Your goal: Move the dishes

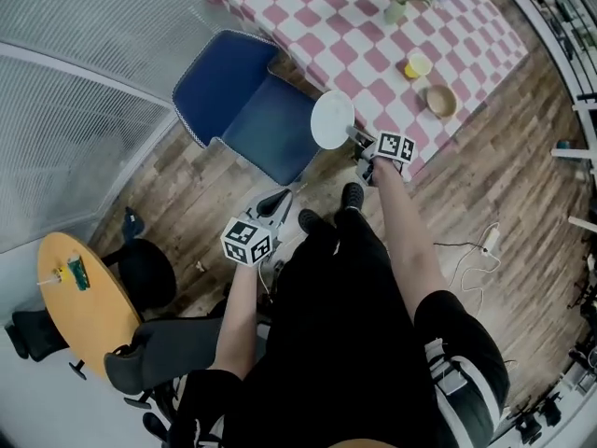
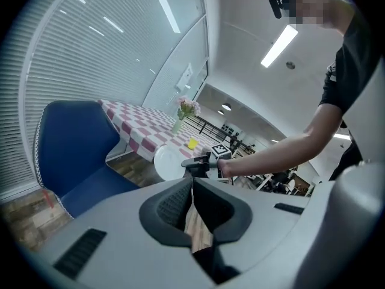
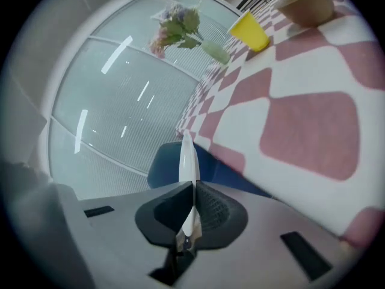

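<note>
Plate (image 3: 187, 158) edge-on w/in right gripper (image 3: 191, 191); face hidden.

checked table (image 1: 317, 26) beyond the head view's top edge; tiny items (image 1: 76, 272) on yellow table (image 1: 89, 323) indistinct

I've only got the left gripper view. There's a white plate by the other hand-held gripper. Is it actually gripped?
Observer: Yes. The right hand-held gripper is shut on the plate at its rim, with the plate edge-on between its jaws.
Operator: Anything on the table beside the yellow cup?
Observer: A tan bowl, right next to it, near the table's edge.
Operator: Is the plate over the table yet?
Observer: No. From above, it hangs beside the blue chair, short of the tabletop.
</note>
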`<state>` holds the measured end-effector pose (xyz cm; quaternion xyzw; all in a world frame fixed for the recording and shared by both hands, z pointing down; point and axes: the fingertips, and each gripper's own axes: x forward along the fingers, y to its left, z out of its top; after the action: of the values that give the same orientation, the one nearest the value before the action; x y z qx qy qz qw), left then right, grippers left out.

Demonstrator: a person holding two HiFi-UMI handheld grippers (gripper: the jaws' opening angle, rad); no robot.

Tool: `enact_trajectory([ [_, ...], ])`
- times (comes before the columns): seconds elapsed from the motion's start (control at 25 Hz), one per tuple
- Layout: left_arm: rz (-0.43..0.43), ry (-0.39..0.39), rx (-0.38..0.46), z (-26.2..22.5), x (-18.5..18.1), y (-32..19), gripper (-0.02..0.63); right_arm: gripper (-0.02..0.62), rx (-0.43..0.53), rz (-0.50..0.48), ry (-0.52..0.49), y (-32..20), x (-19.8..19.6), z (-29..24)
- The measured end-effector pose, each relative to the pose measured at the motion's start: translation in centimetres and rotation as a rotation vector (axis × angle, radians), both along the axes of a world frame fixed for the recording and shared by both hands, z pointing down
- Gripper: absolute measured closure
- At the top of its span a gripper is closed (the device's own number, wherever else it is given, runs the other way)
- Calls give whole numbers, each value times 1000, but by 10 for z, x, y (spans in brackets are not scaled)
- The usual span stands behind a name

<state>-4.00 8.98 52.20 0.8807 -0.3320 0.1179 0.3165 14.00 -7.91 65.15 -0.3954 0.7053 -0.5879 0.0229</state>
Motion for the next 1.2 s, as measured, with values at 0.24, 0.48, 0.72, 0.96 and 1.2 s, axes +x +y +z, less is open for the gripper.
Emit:
enact_trajectory([
  [0.24,85,-4,-13,2,39,-3,578,568,-23,150,30,3,82,-4],
  [0.48,115,9,-22,0,70,-15,578,568,-49,264,12,-7,136,-10],
  [0.72,141,9,-20,-3,93,-31,578,566,-115,307,34,-17,164,-9],
  [0.96,149,8,-10,-8,105,-42,578,482,-156,255,146,-20,171,-1],
  [1.2,164,-1,-5,-11,112,-39,578,411,-135,223,224,-12,180,-7],
])
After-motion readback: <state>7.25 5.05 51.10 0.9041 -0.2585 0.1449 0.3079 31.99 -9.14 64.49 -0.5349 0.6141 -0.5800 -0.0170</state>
